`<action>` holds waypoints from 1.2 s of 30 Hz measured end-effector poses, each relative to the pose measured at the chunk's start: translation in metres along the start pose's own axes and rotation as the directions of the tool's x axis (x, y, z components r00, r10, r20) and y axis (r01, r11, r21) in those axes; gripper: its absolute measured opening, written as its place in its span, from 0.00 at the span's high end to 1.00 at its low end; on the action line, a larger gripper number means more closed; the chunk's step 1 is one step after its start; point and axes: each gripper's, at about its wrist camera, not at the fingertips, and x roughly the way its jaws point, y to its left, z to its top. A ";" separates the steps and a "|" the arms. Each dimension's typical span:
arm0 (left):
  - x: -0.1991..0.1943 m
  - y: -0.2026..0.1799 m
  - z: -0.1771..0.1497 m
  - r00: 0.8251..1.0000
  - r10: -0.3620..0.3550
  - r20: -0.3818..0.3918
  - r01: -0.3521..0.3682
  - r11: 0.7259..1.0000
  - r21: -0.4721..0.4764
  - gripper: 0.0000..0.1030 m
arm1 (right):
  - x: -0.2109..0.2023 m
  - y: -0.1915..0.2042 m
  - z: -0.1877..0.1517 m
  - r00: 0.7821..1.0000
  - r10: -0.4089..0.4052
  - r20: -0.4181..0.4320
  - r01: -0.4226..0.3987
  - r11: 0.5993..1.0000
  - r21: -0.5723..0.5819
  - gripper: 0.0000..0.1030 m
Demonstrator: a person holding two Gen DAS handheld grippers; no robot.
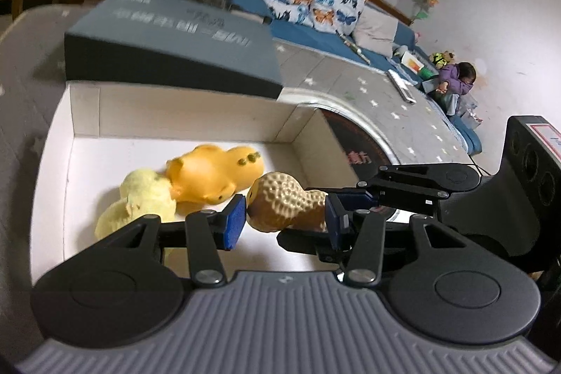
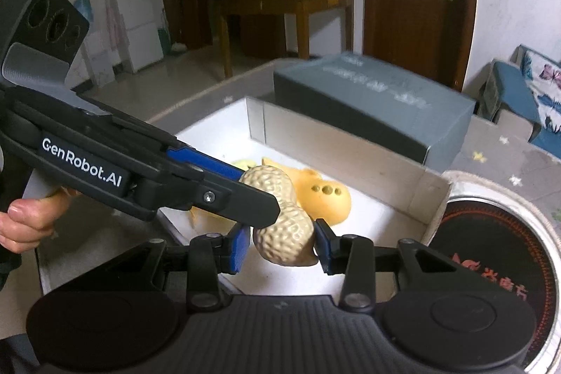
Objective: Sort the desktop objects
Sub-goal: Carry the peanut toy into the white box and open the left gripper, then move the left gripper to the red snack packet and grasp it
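The peanut toy [image 2: 284, 226] hangs over the white box [image 1: 196, 114], w/ both grippers on it at once. It has 2 lumps. In the right wrist view its long way runs up and away from the camera, a bit to the left.

The right gripper [image 2: 280, 244] has the near, low lump between its blue pads [image 2: 240, 244]. They look like they touch both sides, so it seems to pinch the toy, but not hard.

The left gripper [image 1: 285, 216] comes in from the left side & crosses the other one. In its own view the pads sit at the 2 ends of the toy, pretty wide, w/ a small gap at the left pad. I can't tell if it grips or just sits around it.

Below, in the box, lie an orange toy [image 1: 214, 174] and a pale yellow toy [image 1: 143, 198]. The gray box [image 2: 371, 100] sits just behind.

I think the drop spot is right under the peanut, so next move is prob. just let go.
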 end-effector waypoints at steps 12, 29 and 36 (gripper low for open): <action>0.014 0.020 -0.007 0.999 0.029 -0.033 -0.030 0.999 -0.027 0.52 | 0.031 -0.005 -0.007 0.996 0.010 -0.093 -0.008 1.000 0.018 0.61; -0.065 -0.031 -0.063 0.999 0.004 0.043 -0.008 0.994 0.111 0.43 | -0.031 0.009 -0.024 0.998 -0.043 0.043 0.043 0.999 -0.005 0.24; -0.058 -0.070 -0.115 0.999 0.003 -0.038 0.006 0.975 0.222 0.37 | -0.067 0.012 -0.041 0.994 -0.068 0.084 0.069 0.998 -0.007 0.16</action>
